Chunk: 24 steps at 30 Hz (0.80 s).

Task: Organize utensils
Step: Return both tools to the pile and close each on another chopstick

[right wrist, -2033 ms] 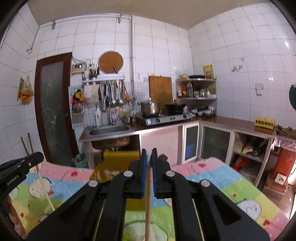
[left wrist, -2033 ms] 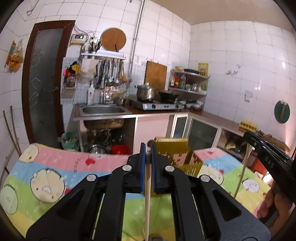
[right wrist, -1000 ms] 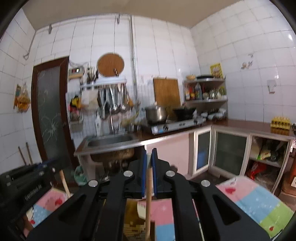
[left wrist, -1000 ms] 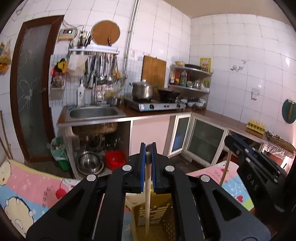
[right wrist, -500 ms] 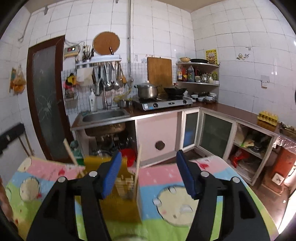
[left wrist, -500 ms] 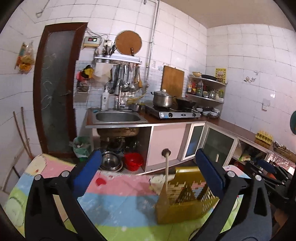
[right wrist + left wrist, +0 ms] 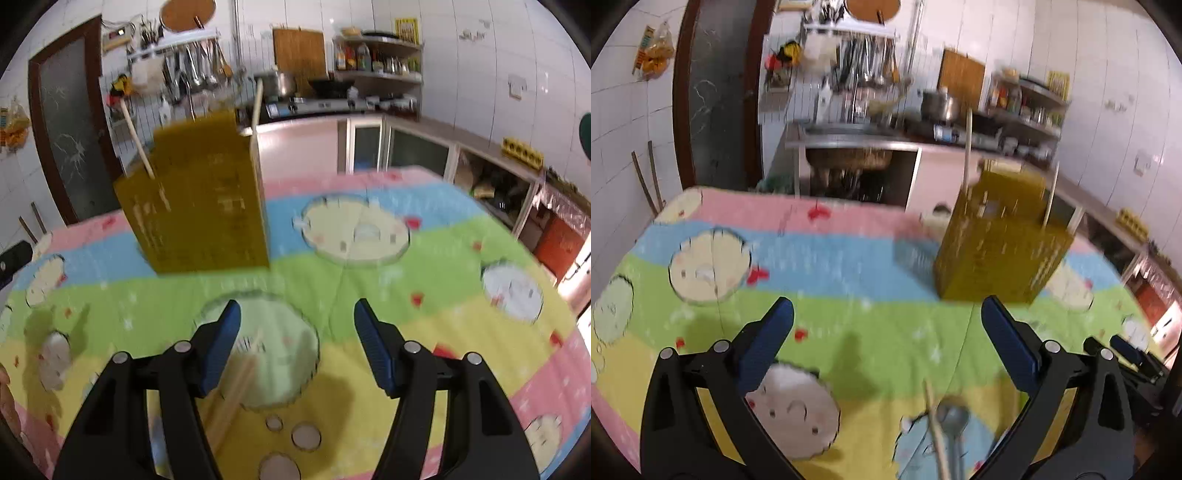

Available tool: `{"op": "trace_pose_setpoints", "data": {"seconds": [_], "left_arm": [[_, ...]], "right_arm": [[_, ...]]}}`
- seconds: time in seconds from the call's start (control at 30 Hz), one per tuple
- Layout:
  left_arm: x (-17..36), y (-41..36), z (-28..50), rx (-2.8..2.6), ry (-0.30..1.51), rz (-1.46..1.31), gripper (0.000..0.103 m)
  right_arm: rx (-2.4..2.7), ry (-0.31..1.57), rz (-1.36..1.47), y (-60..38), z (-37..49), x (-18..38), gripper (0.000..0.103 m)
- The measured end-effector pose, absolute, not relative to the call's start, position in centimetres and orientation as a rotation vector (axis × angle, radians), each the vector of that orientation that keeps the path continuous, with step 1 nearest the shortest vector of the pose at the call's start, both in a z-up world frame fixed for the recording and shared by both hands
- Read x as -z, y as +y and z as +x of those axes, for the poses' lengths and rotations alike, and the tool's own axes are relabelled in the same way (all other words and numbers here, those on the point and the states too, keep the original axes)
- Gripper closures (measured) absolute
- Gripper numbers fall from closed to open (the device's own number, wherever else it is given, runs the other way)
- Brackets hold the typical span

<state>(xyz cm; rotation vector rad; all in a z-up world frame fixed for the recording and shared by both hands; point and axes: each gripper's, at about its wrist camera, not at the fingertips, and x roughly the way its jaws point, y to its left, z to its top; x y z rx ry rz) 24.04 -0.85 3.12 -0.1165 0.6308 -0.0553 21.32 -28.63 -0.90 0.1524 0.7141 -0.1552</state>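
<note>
The jaws of both the left gripper (image 7: 886, 339) and right gripper (image 7: 297, 332) were wide apart and empty, and the tall yellow holder (image 7: 199, 199) in the table's middle could tip if bumped.

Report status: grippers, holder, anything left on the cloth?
Left gripper open, empty. Right gripper open, empty. Yellow holder upright with chopsticks inside. Spoon and loose chopstick on the cloth.
</note>
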Motion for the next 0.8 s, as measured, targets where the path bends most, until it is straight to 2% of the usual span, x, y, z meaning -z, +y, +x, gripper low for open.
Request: {"op": "trace_pose_setpoints", "data": {"seconds": [0.27, 0.8], "left_arm": [[2.5, -2.4, 23.8, 0.094, 0.759, -0.07, 0.005], [4.9, -2.3, 24.7, 0.046, 0.835, -0.021, 0.005]], "right_arm": [[0.167, 0.794, 0.167, -27.9, 21.4, 4.5, 0.04], [0.185, 0.848, 0.169, -26.1, 21.3, 5.1, 0.04]]}}
